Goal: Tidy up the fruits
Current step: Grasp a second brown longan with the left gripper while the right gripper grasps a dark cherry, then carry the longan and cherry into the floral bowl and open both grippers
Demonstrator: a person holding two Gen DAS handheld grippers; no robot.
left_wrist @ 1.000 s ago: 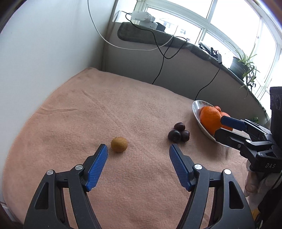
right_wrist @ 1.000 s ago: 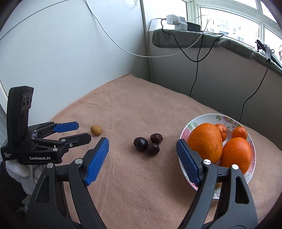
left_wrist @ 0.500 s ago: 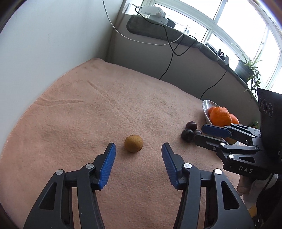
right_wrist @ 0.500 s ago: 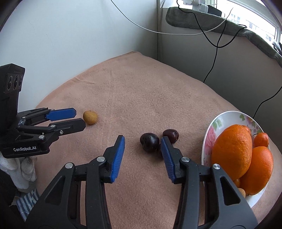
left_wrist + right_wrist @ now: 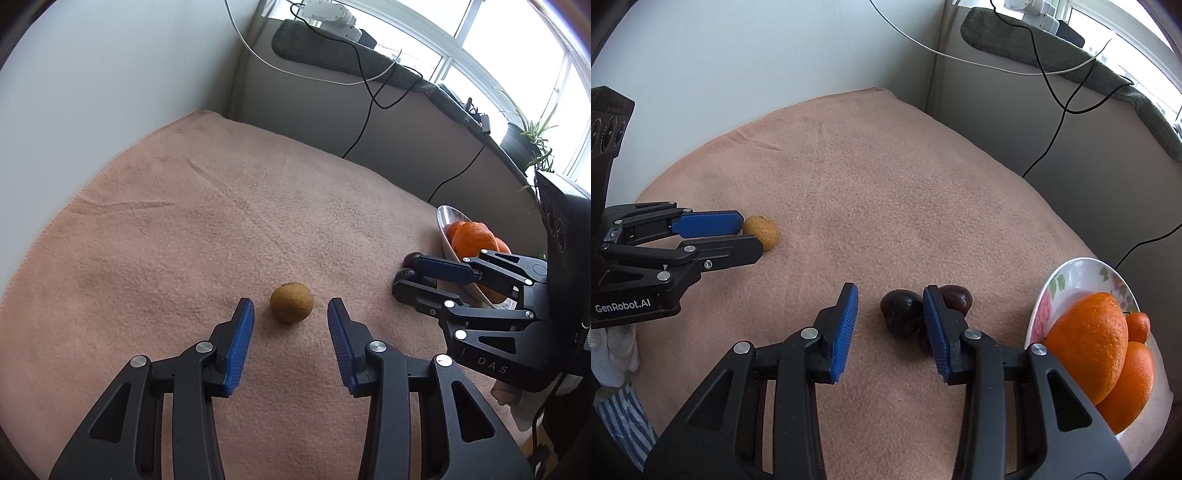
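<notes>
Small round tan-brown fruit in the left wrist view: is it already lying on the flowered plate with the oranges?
No: the small round tan-brown fruit lies on the peach cloth, apart from the flowered plate.

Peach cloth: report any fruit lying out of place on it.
A small tan round fruit and three dark red cherries lie loose on the cloth, while the oranges sit on the floral white plate. Nothing spilled or damaged.

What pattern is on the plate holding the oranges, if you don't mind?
White with pink flowers and green leaves, on the plate; clearest in the right wrist view.
</notes>
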